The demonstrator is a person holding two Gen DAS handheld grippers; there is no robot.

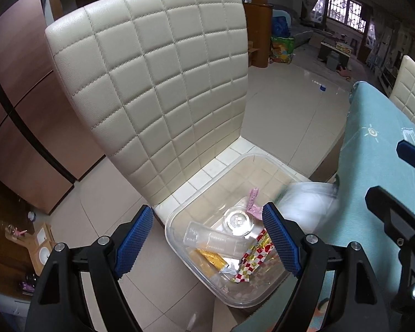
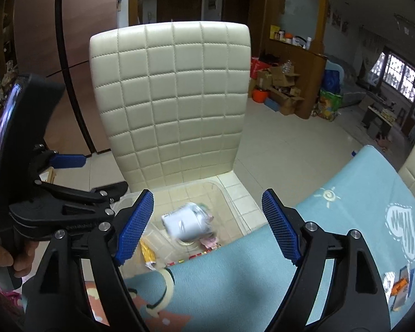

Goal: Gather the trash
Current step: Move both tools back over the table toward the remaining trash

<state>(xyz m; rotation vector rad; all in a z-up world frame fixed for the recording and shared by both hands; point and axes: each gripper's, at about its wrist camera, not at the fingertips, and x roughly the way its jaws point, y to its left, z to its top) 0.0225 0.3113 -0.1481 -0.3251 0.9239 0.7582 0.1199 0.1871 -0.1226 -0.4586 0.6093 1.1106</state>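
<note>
Left gripper (image 1: pixel 207 238) and right gripper (image 2: pixel 207 227): jaws apart, empty, above clear plastic bin (image 1: pixel 179 215) at lower centre; blurred white wrapper (image 2: pixel 185 224) inside.

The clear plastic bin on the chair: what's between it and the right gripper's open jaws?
A blurred white packet, seemingly falling into the clear plastic bin; nothing else, in the right wrist view.

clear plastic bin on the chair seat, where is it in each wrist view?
Left wrist: the clear bin sits bottom centre, between the open left tongs, holding cups and wrappers.
Right wrist: the clear bin sits lower centre between the open right tongs, its near part hidden by the blue tablecloth.
Shared landmark: the cream quilted chair back directly behind the bin.
</note>
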